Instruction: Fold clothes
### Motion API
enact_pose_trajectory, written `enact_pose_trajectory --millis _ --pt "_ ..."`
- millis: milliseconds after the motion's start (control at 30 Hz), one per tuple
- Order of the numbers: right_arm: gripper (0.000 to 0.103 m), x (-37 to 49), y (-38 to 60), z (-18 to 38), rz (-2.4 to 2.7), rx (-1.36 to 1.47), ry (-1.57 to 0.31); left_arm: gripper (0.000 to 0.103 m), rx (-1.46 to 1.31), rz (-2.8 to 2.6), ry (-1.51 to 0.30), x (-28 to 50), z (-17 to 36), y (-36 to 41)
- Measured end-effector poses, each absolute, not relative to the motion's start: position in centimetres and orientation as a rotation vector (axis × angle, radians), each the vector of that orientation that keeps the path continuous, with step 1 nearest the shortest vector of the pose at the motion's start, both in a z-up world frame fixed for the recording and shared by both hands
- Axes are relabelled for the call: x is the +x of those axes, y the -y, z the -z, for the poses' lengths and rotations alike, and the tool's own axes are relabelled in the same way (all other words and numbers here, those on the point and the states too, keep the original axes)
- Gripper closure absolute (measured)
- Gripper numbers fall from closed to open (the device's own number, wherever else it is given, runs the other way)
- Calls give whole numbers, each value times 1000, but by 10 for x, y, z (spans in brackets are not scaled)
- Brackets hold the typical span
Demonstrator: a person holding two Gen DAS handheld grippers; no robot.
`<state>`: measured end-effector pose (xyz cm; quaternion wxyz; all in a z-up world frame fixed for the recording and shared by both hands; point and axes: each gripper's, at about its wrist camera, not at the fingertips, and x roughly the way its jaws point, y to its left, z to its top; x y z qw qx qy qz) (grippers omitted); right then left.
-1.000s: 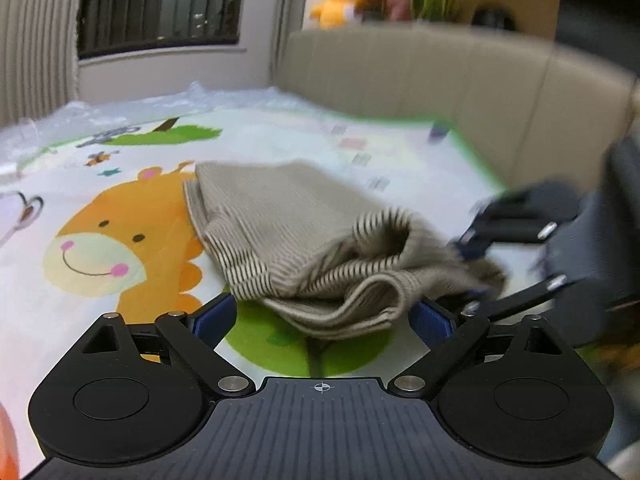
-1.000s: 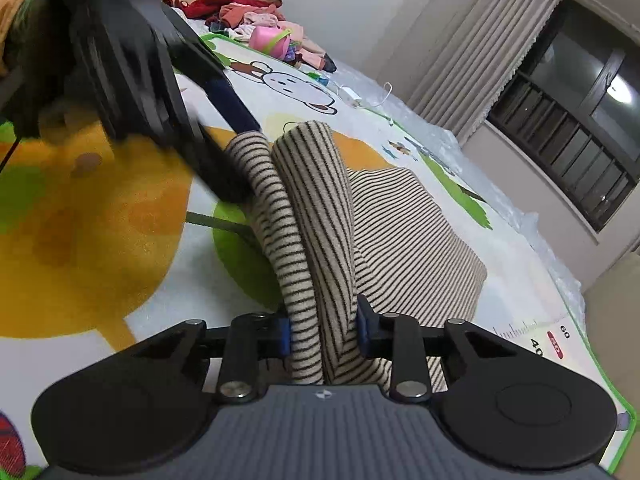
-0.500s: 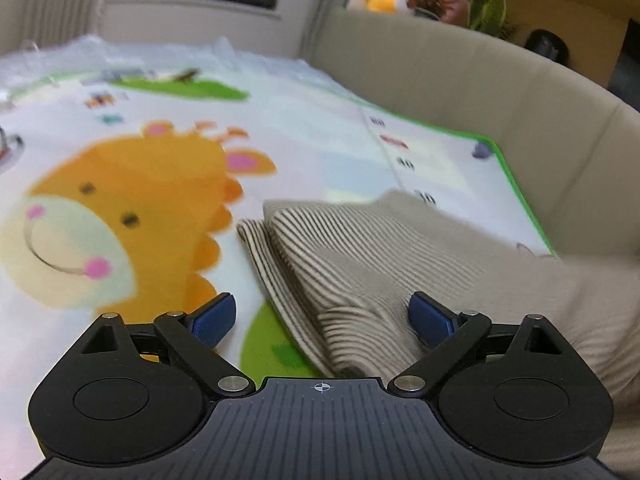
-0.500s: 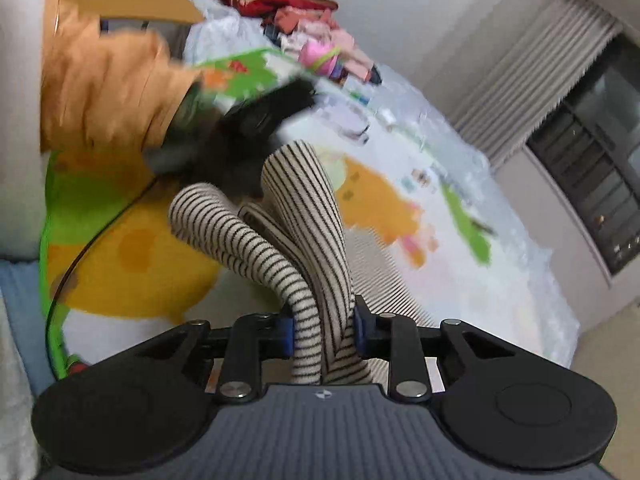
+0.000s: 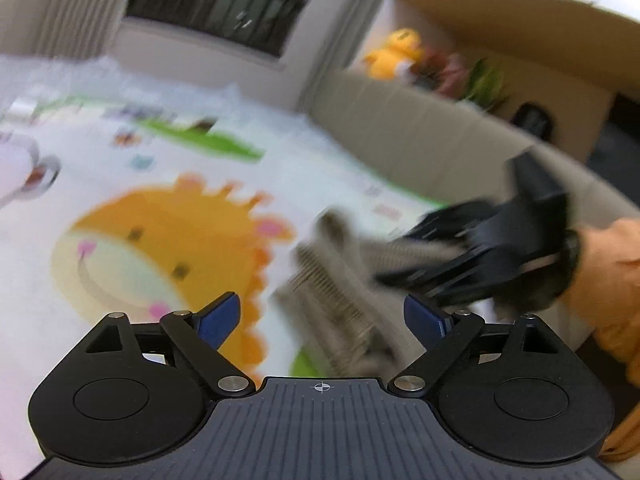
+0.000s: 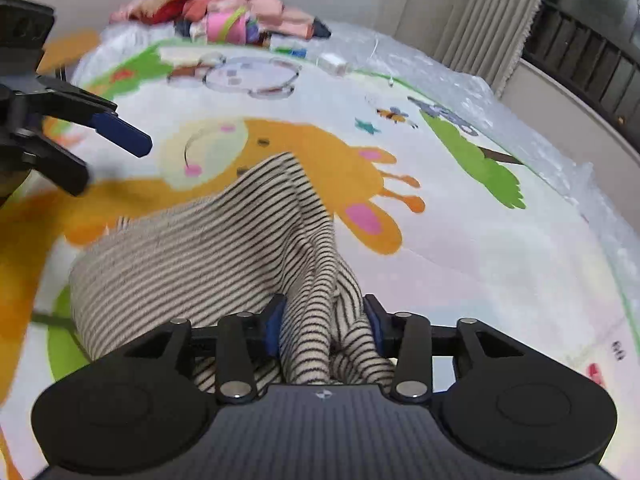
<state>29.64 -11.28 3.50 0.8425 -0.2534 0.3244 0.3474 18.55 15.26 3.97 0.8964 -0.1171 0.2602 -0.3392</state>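
Observation:
A beige garment with dark stripes [image 6: 208,248] hangs bunched from my right gripper [image 6: 324,330], which is shut on a fold of it above the play mat. In the left wrist view the same striped garment [image 5: 336,304] is blurred, and the right gripper [image 5: 472,256] shows black at the right, gripping its upper end. My left gripper [image 5: 320,316] is open and empty, with the cloth just ahead between its blue pads. It also appears at the left of the right wrist view [image 6: 100,140], held apart from the cloth.
A play mat with an orange giraffe print [image 6: 304,148] covers the floor. A pile of pink and red clothes [image 6: 240,12] lies at its far end. A beige sofa [image 5: 440,136] runs along the mat's edge. The person's orange sleeve [image 5: 608,272] is at the right.
My right gripper has swung the striped garment up and around over the giraffe print. My left gripper stayed open and has drawn back from the cloth.

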Motion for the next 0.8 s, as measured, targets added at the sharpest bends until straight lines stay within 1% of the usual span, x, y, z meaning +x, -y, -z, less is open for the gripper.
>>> enact_pose_trajectory --millis 100,267,400,500,567,600,633,667,800 --pt "62 292 109 -37 -738 -541 -676 10 -241 803 -477 185 -54 -129" --pt "72 268 112 -57 -766 -557 -649 10 -239 839 -488 197 -47 -94" --pt "72 248 118 -77 -858 -553 -630 9 -228 825 -496 198 -43 -95" --pt "70 260 112 -66 -842 -563 -622 9 -183 768 -517 204 -35 -87" --pt "51 277 113 -52 -790 -553 -633 12 -150 713 -553 209 -25 -84" --pt "44 283 117 -51 -765 -538 -629 13 -135 683 -580 212 -19 -84" --pt "32 288 121 -51 -740 -523 -625 13 -123 655 -605 215 -12 -85" --pt "30 293 126 -52 -713 -506 -618 10 -125 635 -620 218 -8 -88" --pt "30 274 154 -86 -511 -364 -480 8 -122 610 -613 224 -7 -97"
